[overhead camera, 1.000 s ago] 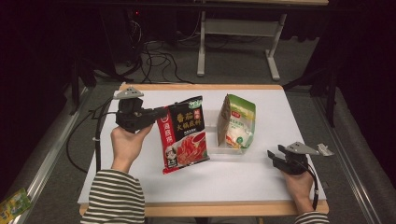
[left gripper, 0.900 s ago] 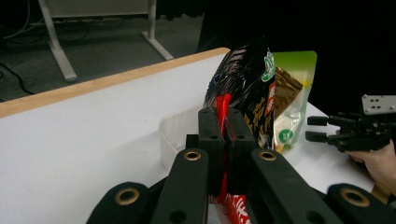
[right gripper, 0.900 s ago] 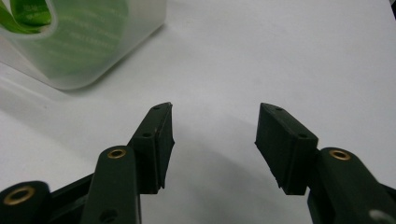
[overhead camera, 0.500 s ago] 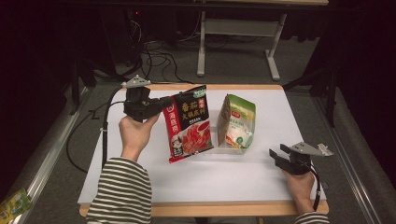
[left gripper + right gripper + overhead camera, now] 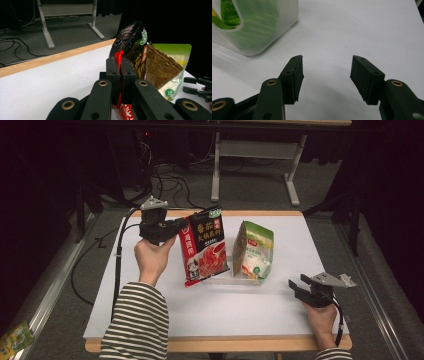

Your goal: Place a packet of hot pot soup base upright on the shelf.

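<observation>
A red and black sauce packet (image 5: 205, 245) hangs upright above the white table (image 5: 225, 315), left of centre. My left gripper (image 5: 177, 227) is shut on the packet's left edge. In the left gripper view the jaws (image 5: 120, 62) pinch the red seam of the packet (image 5: 128, 37). A green and brown pouch (image 5: 256, 252) stands just right of it inside a clear plastic tub (image 5: 240, 276). My right gripper (image 5: 295, 285) rests low at the table's front right; its jaws (image 5: 326, 72) have just been opening, with nothing between them, and the tub (image 5: 262, 32) lies ahead to their left.
Behind the table's far wooden edge are floor cables (image 5: 165, 175) and a grey table frame (image 5: 250, 150). A small yellow-green packet (image 5: 15, 340) lies on the floor at the lower left. Bare white table lies between the tub and the right gripper.
The left hand has carried the red packet up and toward the far side of the table, turning it more upright beside the green pouch. The right hand has stayed where it was.
</observation>
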Demonstrator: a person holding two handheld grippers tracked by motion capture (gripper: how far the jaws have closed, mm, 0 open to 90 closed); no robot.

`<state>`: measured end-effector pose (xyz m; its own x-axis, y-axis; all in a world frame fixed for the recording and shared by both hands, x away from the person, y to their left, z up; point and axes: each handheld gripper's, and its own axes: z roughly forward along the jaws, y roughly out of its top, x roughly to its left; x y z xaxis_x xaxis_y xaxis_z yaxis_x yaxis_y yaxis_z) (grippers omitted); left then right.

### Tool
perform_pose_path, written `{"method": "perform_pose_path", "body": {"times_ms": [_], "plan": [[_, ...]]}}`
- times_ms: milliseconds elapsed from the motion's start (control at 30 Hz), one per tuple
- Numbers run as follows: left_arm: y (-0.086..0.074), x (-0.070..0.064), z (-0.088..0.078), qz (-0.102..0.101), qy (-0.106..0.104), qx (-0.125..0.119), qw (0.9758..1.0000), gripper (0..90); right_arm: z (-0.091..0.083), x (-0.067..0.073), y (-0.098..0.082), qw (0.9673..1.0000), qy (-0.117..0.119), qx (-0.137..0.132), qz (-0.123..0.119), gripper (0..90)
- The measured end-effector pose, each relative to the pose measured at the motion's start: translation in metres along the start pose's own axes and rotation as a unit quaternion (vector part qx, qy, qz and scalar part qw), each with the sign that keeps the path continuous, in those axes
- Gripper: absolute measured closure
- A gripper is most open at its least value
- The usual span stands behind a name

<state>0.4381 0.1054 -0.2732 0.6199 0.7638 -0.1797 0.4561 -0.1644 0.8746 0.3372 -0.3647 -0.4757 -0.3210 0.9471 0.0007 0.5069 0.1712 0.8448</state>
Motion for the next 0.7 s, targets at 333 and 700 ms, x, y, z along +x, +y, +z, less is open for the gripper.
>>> {"method": "perform_pose_path", "body": {"times_ms": [333, 700], "plan": [[0.009, -0.007, 0.018, 0.008, 0.027, -0.007, 0.9996, 88.5, 0.0, 0.001, 0.0, 1.0, 0.0, 0.0, 0.001, 43.9], [0.016, -0.014, 0.038, 0.012, 0.059, -0.008, 0.9982, 88.4, -0.001, 0.0, 0.0, 1.0, 0.0, -0.004, -0.001, 43.8]]}}
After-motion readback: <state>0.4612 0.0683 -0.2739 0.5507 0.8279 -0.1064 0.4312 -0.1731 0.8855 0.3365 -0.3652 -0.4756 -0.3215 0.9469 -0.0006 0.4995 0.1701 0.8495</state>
